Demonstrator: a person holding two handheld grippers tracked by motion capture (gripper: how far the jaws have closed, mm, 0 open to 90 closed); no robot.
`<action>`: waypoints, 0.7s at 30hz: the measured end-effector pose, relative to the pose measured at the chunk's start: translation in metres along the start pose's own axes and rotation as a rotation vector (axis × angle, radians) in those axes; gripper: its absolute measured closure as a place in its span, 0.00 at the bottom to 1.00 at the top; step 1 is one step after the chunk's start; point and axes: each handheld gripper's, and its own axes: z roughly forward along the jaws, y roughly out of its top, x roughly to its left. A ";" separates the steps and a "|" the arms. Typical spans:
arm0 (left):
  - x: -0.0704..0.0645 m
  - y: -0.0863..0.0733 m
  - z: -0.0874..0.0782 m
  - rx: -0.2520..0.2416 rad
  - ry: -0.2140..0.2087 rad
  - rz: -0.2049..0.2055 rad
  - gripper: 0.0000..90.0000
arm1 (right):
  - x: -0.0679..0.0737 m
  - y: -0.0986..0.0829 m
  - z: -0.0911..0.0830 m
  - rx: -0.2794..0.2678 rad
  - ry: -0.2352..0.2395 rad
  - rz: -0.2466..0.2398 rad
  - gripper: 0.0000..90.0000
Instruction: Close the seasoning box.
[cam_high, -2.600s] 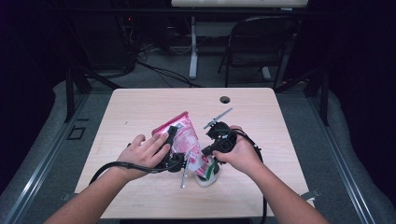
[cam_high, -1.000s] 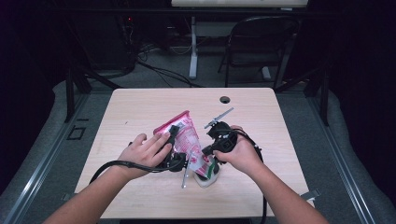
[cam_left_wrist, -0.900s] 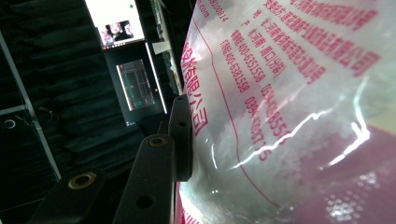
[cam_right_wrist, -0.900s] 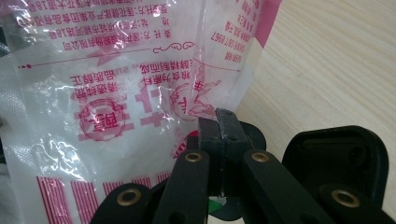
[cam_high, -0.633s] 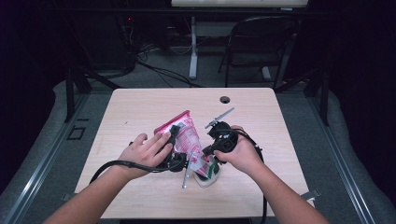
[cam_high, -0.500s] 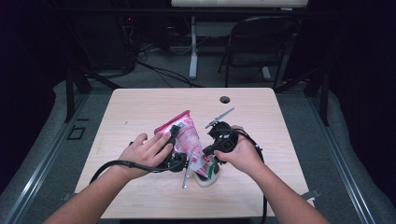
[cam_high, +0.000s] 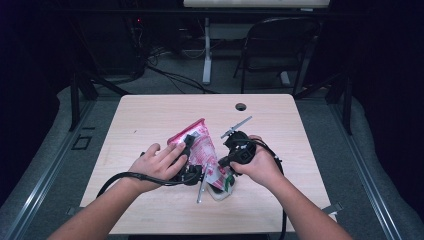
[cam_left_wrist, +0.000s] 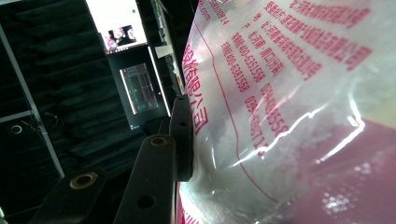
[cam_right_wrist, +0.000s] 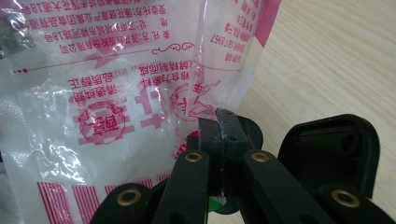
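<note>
The left gripper (cam_high: 188, 142) pinches the bag (cam_high: 200, 150) mid-table, one jaw flat on the film; the right gripper (cam_right_wrist: 219, 133), jaws pressed together, nips its lower edge. Pulling apart could tear the thin film and spill the white grains inside. A clear tub (cam_high: 222, 189) sits below, contents unclear.

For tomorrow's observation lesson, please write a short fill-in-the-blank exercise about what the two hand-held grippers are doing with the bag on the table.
1. Both hand-held grippers hold a pink and clear plastic ____.
2. The right hand-held gripper has its jaws ____ on the bag's edge.
3. The printing on the bag is ____ in colour.
4. The table has a top of pale ____.

Missing words: bag; shut; red; wood
</note>
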 end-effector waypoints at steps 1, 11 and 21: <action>0.000 0.000 0.000 0.002 0.003 0.003 0.81 | 0.000 0.000 0.000 0.000 0.000 0.000 1.00; 0.001 0.001 -0.001 0.003 0.001 0.008 0.82 | -0.001 -0.001 -0.001 -0.006 -0.003 0.004 1.00; 0.001 0.002 -0.001 -0.002 0.011 0.010 0.82 | -0.001 -0.001 -0.001 -0.006 -0.005 0.004 1.00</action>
